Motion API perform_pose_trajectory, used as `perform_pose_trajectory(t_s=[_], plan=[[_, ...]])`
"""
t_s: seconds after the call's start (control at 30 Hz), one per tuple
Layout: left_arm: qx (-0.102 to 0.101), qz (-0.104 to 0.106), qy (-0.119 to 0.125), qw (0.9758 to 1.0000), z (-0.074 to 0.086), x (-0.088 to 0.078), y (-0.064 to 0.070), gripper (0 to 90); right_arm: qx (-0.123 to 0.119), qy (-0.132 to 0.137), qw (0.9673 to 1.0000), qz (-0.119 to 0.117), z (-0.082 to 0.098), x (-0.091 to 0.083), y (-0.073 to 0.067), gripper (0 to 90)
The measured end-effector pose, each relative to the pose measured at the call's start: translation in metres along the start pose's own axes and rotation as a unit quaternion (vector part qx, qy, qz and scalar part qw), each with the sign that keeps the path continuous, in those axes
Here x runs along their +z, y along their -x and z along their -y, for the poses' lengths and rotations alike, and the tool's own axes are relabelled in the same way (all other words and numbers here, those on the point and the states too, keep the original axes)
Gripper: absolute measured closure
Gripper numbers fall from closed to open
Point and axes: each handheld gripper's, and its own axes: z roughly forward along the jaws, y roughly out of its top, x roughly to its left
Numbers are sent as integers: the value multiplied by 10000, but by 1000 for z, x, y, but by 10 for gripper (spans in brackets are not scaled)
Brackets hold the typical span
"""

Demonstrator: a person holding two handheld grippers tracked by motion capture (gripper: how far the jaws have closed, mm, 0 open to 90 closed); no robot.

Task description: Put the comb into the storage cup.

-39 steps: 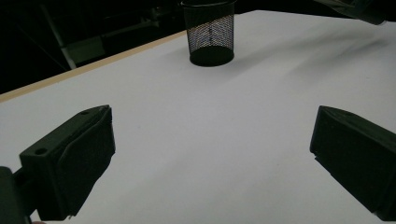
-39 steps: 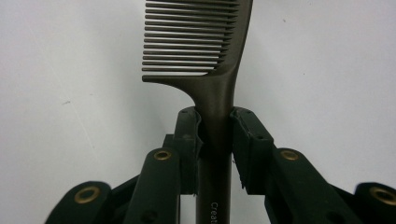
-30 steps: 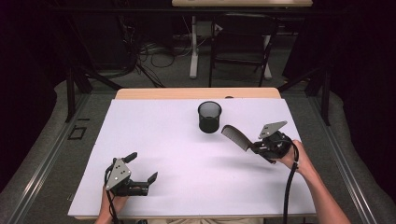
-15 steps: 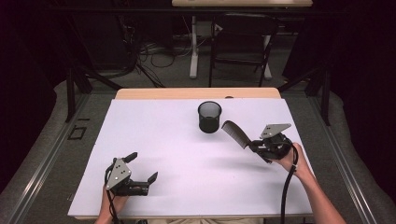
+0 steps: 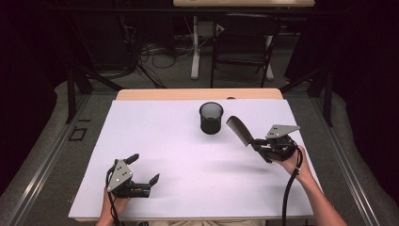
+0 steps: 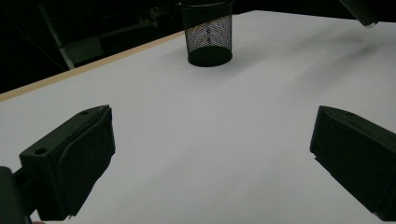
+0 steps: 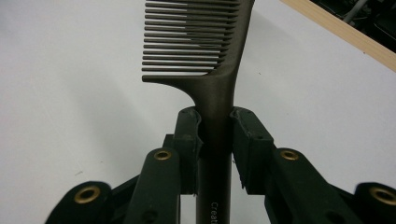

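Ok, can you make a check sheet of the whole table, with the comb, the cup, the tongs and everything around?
Surface: white table cover, wooden edge at the far side.
Job's things: dark comb held above the table, teeth end toward the black mesh cup; cup upright.
Clutter: nothing seen.
Tongs: right tongs shut on the comb's handle; left tongs open, nothing between them, low near the front edge.
Cables: black cable trails from the right tongs along the forearm.
Surroundings: dark room, a chair and floor cables behind the table.
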Motion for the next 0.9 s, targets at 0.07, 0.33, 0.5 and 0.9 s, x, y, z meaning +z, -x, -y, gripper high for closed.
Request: perform_pose_trajectory(t_s=[0.07,0.33,0.5,0.9], plan=[[9,-10,6,10000,0,0,0,0,42,48,10000,33,0,1,0,729],[6,-19,23,10000,-1,0,1,0,100,112,9999,78,-2,1,-2,729],[21,-21,31,10000,-1,-1,1,0,115,156,9997,126,-3,1,-3,729],[-3,-14,17,10000,-1,0,1,0,185,257,9993,180,-2,2,-1,729]])
